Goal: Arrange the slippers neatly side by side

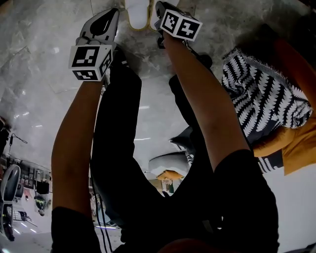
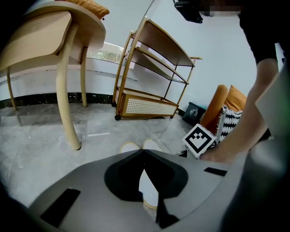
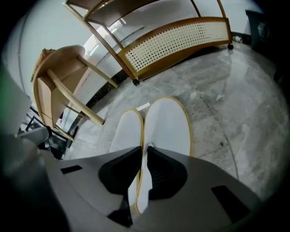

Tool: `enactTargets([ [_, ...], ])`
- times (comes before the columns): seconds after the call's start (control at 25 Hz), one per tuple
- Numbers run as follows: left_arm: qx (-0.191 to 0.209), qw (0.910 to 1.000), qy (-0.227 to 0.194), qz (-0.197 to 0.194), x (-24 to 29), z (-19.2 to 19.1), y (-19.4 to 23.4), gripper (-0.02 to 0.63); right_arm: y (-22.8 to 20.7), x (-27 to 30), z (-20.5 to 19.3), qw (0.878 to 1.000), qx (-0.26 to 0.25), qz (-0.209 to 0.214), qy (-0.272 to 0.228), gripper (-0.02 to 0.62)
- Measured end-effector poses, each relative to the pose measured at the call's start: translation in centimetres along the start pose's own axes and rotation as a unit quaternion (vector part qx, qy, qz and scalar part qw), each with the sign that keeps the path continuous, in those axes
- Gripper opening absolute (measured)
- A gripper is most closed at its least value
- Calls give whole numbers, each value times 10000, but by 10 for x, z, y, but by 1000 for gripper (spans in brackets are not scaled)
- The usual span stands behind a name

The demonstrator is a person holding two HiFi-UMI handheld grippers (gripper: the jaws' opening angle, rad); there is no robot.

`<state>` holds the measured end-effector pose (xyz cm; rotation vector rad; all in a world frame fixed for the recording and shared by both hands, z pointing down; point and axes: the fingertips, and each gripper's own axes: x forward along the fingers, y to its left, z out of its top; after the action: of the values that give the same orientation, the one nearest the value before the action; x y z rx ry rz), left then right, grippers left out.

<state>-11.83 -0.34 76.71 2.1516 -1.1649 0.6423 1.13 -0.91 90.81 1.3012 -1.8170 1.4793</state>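
Two white slippers with yellow trim lie flat and side by side on the grey marble floor, the left slipper point(image 3: 128, 131) touching the right slipper point(image 3: 168, 124). In the head view the pair point(image 1: 138, 12) sits at the top edge, between my two grippers. My right gripper point(image 3: 143, 148) hovers over their heel ends, its jaws closed to a thin slit with nothing pinched. My left gripper point(image 2: 144, 151) is shut and empty, farther back; the slippers' toes point(image 2: 130, 146) show just past its tips. The head view shows the left gripper point(image 1: 111, 12) and the right gripper point(image 1: 161, 6).
A wooden rattan shelf trolley point(image 3: 176, 41) stands beyond the slippers, also in the left gripper view point(image 2: 149, 81). A pale wooden chair point(image 2: 59, 41) is at the left. An orange sofa with a black-and-white cushion point(image 1: 261, 94) is at the right. The person's black trousers point(image 1: 123, 148) fill the middle.
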Motion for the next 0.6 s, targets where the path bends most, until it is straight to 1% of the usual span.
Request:
enactTargets([
  [0.08, 1, 10000, 15, 0, -6, 9, -5, 15, -3, -15, 5, 9999, -123, -102, 29, 59],
  [0.16, 18, 10000, 40, -12, -14, 20, -12, 15, 1, -33, 10, 9998, -153, -19, 119, 82],
  [0.24, -14, 10000, 78, -31, -29, 35, -23, 15, 8, -61, 13, 9992, -306, 54, 257, 82],
  [0.32, -57, 9999, 65, -52, -46, 56, -33, 15, 21, -94, 23, 9979, -548, 162, 296, 65],
  [0.44, -127, 9999, -17, -49, -76, 96, -44, 15, 53, -150, 56, 9952, -889, 397, 123, 43],
  [0.6, -265, 9993, -217, -134, -130, 164, -71, 15, 108, -247, 115, 9888, -1313, 597, -383, 32],
])
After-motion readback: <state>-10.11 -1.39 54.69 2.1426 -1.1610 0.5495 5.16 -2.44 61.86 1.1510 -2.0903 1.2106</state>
